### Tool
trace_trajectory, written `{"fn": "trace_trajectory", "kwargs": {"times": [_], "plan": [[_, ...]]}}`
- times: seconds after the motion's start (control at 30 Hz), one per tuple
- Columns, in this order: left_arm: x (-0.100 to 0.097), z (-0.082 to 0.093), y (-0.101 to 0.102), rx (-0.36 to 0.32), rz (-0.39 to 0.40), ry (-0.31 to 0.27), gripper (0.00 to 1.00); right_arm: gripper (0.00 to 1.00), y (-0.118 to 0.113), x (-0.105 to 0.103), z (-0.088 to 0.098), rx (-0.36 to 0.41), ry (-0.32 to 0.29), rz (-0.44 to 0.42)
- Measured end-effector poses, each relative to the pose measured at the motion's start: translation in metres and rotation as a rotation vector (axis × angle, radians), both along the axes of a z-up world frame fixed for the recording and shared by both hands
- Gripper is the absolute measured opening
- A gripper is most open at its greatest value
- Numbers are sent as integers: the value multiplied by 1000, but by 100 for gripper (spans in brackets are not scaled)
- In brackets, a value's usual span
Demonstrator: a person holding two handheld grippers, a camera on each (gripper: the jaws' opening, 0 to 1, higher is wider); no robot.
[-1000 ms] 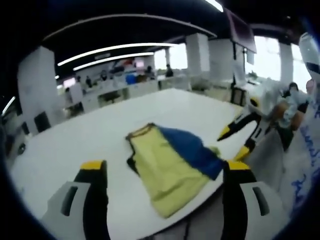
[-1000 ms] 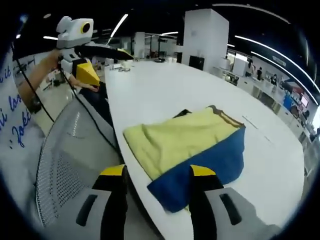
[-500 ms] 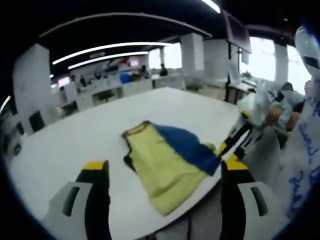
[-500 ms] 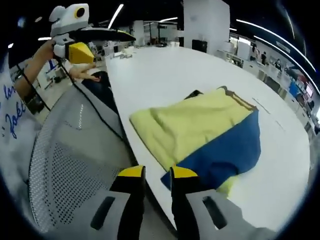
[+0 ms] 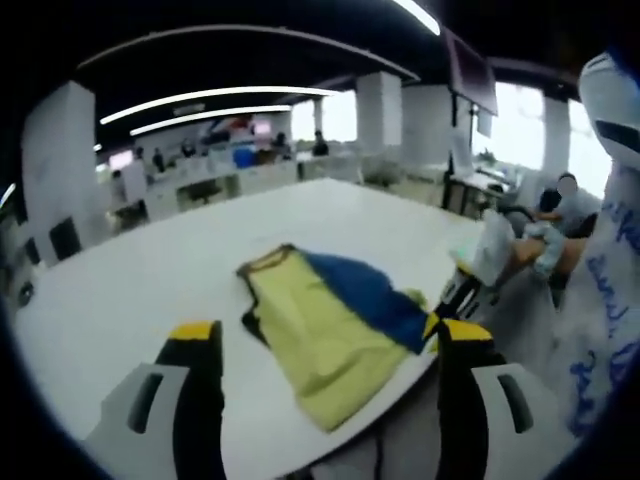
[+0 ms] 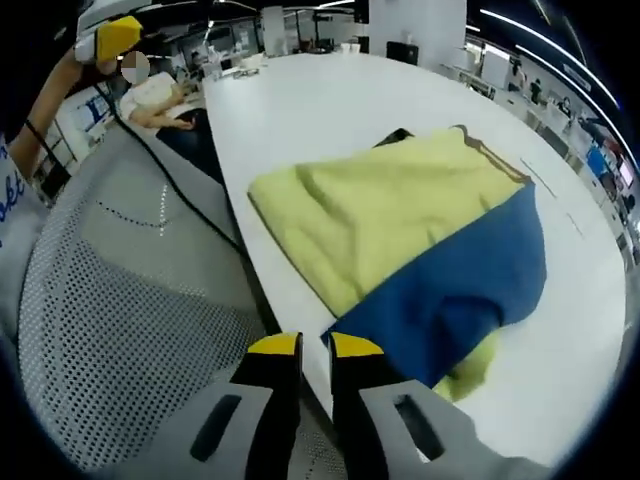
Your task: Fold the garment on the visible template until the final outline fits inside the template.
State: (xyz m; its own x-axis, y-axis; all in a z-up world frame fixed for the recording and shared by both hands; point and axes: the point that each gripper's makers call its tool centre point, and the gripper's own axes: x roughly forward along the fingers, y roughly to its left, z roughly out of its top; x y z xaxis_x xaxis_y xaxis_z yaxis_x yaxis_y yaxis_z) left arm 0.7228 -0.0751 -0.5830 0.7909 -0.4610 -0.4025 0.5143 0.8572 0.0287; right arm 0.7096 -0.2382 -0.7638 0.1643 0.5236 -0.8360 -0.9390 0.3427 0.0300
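The yellow and blue garment (image 6: 400, 240) is lying bunched at the near edge of the white desk (image 5: 130, 290). My right gripper (image 6: 302, 345) is now nearly closed at its blue corner, after being wide a second ago, so I am getting ready to fold. My left gripper (image 5: 320, 335) is waiting open.

Yellow-and-blue garment (image 6: 420, 240) on white table (image 6: 320, 100); yellow-tipped right tool (image 6: 314, 346).

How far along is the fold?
Done: the garment lies on the white table already doubled, a blue layer over yellow. In hand: the right gripper has its jaws nearly closed at the blue corner by the table's near edge; whether it grips cloth is unclear. The left gripper hangs open. Left: no template outline is discernible, so the fit is unconfirmed.
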Motion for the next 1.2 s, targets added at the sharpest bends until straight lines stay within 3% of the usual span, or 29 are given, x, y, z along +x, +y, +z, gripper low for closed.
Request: {"fn": "trace_trajectory", "kwargs": {"times": [0.4, 0.57, 0.67, 0.77, 1.2], "plan": [[0, -8, -2, -18, -2, 30, 85, 14, 1, 5, -12, -37, -21, 17], [1, -11, -3, -14, -10, 43, 85, 15, 2, 4, -14, -31, -1, 12], [1, -14, -3, -24, -12, 50, 86, 16, -4, 7, -20, -68, -14, 11], [2, -15, -8, -47, -24, 55, 85, 15, -1, 7, -17, -26, 9, -10], [1, -31, -9, -37, -30, 117, 91, 4, -6, 16, -21, -83, -51, 12]]}}
